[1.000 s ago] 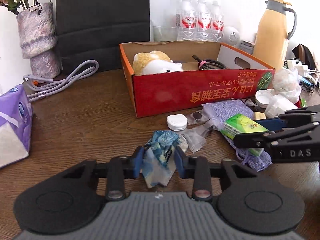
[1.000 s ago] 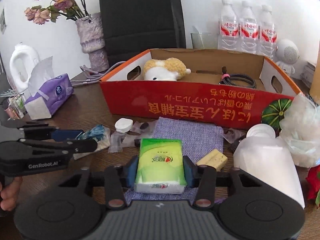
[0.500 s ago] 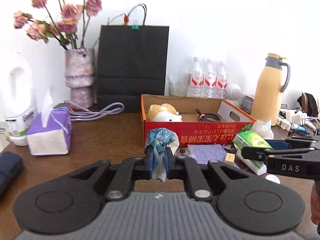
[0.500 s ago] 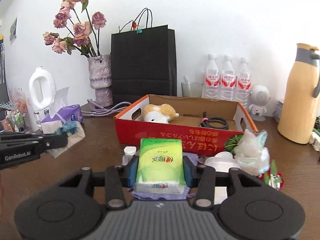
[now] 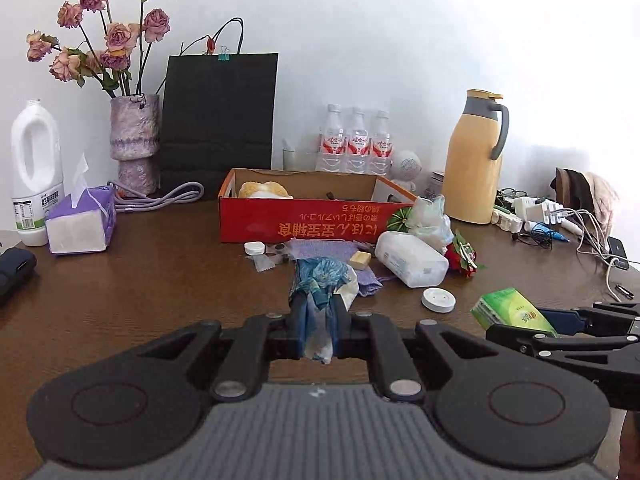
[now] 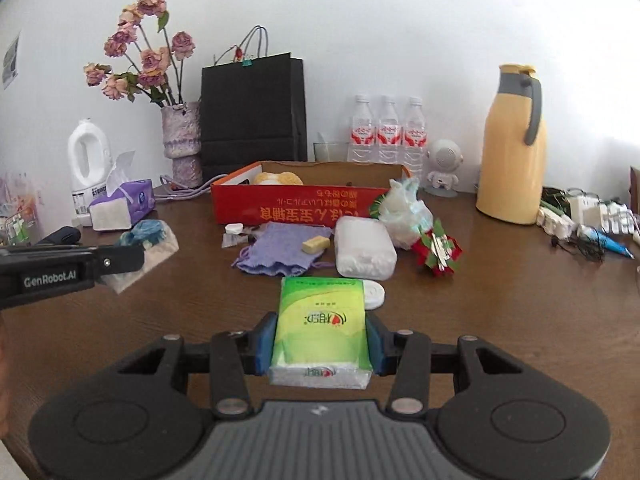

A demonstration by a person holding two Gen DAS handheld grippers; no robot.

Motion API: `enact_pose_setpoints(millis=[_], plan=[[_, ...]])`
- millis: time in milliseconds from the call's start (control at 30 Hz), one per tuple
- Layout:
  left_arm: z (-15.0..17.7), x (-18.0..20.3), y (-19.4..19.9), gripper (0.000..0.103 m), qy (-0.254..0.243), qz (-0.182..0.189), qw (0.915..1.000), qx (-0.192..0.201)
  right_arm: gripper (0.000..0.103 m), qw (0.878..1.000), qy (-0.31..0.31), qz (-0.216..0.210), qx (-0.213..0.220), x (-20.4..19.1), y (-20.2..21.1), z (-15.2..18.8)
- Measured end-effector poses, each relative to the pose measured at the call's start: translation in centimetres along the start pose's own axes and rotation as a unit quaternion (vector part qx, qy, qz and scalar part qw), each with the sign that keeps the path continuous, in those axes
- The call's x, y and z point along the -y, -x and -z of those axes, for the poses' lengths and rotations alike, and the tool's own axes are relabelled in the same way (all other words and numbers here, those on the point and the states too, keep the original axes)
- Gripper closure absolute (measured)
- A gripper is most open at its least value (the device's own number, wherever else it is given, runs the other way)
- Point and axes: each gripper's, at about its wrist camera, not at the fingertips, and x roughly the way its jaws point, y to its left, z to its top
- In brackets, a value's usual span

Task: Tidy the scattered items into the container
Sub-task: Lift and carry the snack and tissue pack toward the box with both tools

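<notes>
Wooden table [image 6: 500,320]: right gripper [image 6: 320,344] clamps green tissue pack [image 6: 320,320], long axis toward red box [image 6: 296,204] at 12 o'clock; left gripper [image 5: 318,328] pinches blue wrapper [image 5: 324,280].

We see bright daylight from the right that washes out the wall [image 5: 440,40]. Edges bend strongly with dark corners; the bench [image 6: 520,300] shines softly, all sharp.

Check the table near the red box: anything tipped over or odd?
Yes. The clear plastic jar lies on its side in front of the red box, with its white lid off and lying apart on the table.
</notes>
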Motion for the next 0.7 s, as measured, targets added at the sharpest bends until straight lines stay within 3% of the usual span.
enact_pose_setpoints(millis=[233,400,533,700], plan=[[1.5,2.1,1.2,0.091,-0.021,0.034,0.9992,0.004,0.059,1.000,0.008,-0.004,0.009,-0.4,1.4,0.6],[1.2,2.0,0.1,0.089,-0.025,0.015,0.9995,-0.010,0.059,1.000,-0.002,-0.010,0.009,-0.5,0.8,0.4],[-0.6,0.5,-1.7,0.089,0.004,0.012,0.9998,-0.013,0.059,1.000,-0.013,-0.023,0.003,-0.1,-1.2,-1.2],[-5.4,-1.2,-6.5,0.089,0.023,-0.004,0.9997,0.006,0.059,0.999,-0.016,-0.038,0.013,0.9,-4.9,-6.0]])
